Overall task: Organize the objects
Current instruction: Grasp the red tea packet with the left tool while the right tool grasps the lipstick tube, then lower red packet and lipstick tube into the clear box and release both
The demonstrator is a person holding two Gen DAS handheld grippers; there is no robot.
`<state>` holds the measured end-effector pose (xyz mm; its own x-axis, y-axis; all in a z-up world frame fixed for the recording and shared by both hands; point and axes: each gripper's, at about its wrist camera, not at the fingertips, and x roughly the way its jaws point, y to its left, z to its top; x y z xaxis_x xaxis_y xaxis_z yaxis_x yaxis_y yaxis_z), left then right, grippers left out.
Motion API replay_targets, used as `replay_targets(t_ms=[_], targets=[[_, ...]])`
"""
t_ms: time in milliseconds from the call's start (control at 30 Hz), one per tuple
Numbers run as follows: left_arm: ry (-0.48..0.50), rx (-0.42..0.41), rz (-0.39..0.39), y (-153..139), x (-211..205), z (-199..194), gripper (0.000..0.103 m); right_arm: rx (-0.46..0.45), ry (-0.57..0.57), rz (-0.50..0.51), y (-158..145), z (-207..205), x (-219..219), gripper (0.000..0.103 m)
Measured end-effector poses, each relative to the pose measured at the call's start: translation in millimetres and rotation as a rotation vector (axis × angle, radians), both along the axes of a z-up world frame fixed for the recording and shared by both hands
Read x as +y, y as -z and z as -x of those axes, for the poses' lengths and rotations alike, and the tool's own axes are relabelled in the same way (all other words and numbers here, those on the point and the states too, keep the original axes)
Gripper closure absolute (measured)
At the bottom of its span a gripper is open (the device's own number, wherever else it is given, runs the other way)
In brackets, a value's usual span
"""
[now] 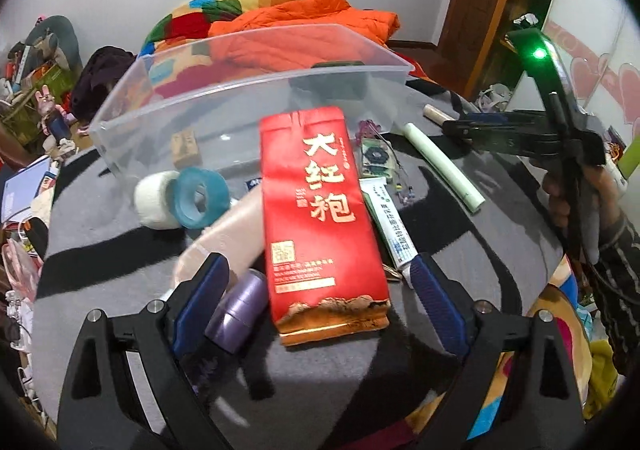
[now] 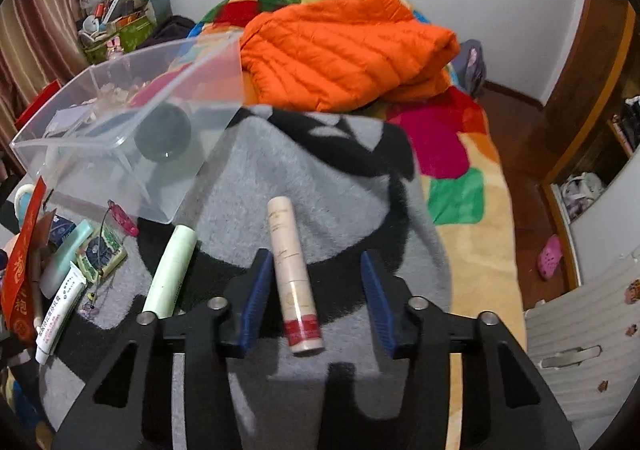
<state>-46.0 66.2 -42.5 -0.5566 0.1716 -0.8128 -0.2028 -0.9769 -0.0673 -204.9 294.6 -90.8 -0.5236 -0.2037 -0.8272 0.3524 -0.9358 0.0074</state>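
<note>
My left gripper point(image 1: 320, 270) is open, its jaws either side of a red tea packet point(image 1: 320, 210) lying on the grey blanket point(image 1: 100, 250). A purple cylinder point(image 1: 240, 310) lies by the left finger; a white tube point(image 1: 390, 226) lies by the right finger. A clear plastic box point(image 1: 240, 98) stands behind. My right gripper point(image 2: 316, 262) is open, its jaws around a beige tube with a red band point(image 2: 294, 270) without touching it. It also shows in the left wrist view point(image 1: 520, 134). The box point(image 2: 120, 122) stands at the left in the right wrist view.
A white tape roll point(image 1: 154, 202) and a blue tape roll point(image 1: 200, 198) lie left of the packet. A pale green tube point(image 2: 170, 270) lies beside the beige one. An orange jacket point(image 2: 340, 50) is piled behind. Clutter lines the left side.
</note>
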Motion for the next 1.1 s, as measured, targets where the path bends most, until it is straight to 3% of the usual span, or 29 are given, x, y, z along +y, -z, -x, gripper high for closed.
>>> replay_targets(t_ms=[33, 133, 200, 333, 367, 633, 1100], targets=[[-0.001, 0.002, -0.010, 1.6, -0.6, 0.0, 0.010, 0.008, -0.001, 0.001, 0.3, -1.2, -0.6, 0.066], [-0.022, 0.020, -0.026, 4.9, -4.4, 0.2, 0.015, 0.006, -0.021, 0.012, -0.6, -4.6, -3.9, 0.085], [-0.023, 0.037, -0.006, 5.1, -3.7, -1.0, 0.030, 0.016, -0.023, 0.004, -0.8, -8.9, -6.1, 0.088], [-0.021, 0.065, -0.009, 2.4, -4.2, -3.7, 0.039, 0.039, -0.026, -0.001, -4.1, -23.0, -8.0, 0.089], [-0.015, 0.076, -0.002, 0.3, -3.2, -5.0, 0.048, 0.043, -0.025, 0.002, -5.2, -26.1, -7.9, 0.089], [-0.025, 0.123, -0.026, -14.9, -8.4, -9.3, 0.049, 0.099, -0.016, 0.070, -31.2, -53.4, -3.5, 0.089], [-0.098, 0.260, -0.077, -74.9, -47.8, 7.4, 0.049, 0.236, -0.070, 0.201, -98.9, -63.5, -28.7, 0.089]])
